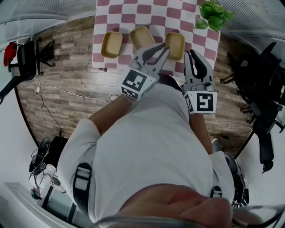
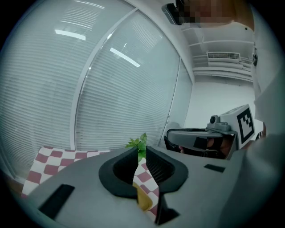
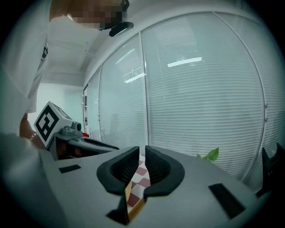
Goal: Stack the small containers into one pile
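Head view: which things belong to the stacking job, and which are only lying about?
Job: left container, middle container, right container, checkered cloth, left gripper, right gripper.
Lying about: plant, office chair, floor cable.

Head view: high over the person's shoulders, facing steeply down, far above the checkered tablecloth (image 1: pixel 147 13)
Left gripper view: riding the left gripper (image 1: pixel 165 48), looking nearly level along its jaws toward window blinds (image 2: pixel 111 98)
Right gripper view: likewise on the right gripper (image 1: pixel 191 55)
Shared: tablecloth and leafy plant (image 1: pixel 213 14) in all three
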### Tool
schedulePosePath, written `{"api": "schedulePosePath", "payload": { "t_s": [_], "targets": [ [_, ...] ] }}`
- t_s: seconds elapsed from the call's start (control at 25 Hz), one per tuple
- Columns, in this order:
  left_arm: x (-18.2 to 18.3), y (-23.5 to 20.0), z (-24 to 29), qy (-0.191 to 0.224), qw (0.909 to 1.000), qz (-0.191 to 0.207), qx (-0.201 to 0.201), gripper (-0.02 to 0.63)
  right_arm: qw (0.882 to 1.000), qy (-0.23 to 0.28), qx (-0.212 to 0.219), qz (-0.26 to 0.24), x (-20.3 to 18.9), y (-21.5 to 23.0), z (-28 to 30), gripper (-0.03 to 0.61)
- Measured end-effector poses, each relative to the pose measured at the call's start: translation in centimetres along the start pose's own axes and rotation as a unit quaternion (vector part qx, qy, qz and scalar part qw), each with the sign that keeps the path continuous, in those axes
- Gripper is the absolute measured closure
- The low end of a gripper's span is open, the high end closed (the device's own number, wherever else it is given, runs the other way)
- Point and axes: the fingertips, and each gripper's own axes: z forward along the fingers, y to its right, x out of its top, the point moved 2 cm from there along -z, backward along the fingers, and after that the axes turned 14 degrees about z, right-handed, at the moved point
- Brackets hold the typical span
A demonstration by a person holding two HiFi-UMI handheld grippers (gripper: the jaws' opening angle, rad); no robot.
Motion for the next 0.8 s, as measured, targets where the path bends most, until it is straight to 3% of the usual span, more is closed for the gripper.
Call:
{"api": "schedulePosePath", "payload": {
  "t_s": [0.36,0.52,0.8],
  "targets": [
    [-5.9,0.4,3.1,-0.059,0.9982,-0.005,-0.013,0.565,0.998,-0.053,-0.029,0.026,-5.9,3.3,1.4,0.539],
    [-10.5,0.9,4.9,-0.111,0.9936,0.011,-0.019,0.565,0.995,-0.079,-0.04,0.048,-9.3,5.0,2.4,0.522],
    [-16.1,1.2,7.0,-0.167,0.9859,-0.014,0.0,0.565,0.988,-0.124,-0.068,0.054,-15.6,7.9,3.3,0.512]
  ]
}}
